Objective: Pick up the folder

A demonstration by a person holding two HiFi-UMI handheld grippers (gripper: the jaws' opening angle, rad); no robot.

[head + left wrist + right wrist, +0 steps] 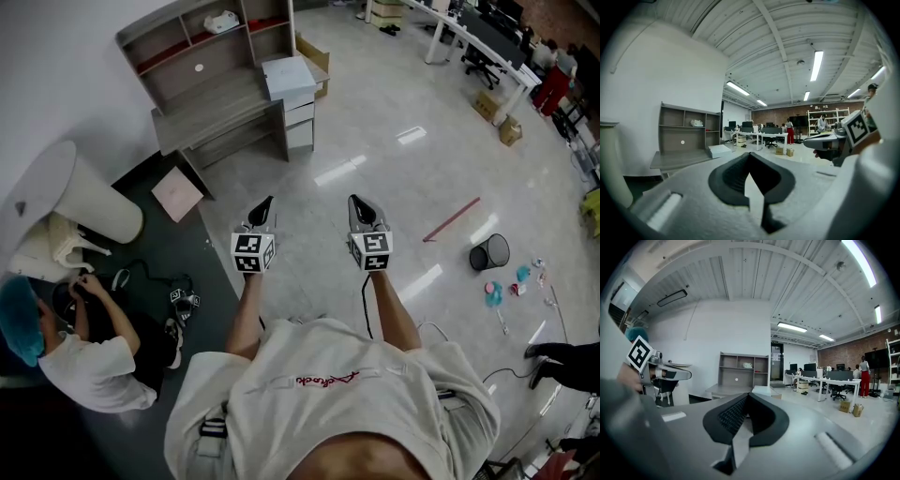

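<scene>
Left claw (265, 203) and right claw (357, 201) are hovering, clenched and empty, over the floor (394, 169), well short of the folder (289, 75).

Both claws are pointing side by side, nearly level, toward a grey tabletop (211, 105) standing against the white wall. Each one's jaws are pressing tip to tip with nothing between them. What is looking like the folder, pale and flat, is lying at the tabletop's right end, below the shelf (202, 37) and well apart from both claws. A pink sheet (177, 194) is lying on the dark mat (214, 267) by the tabletop's foot. A person (84, 361) is crouching at the left.
</scene>
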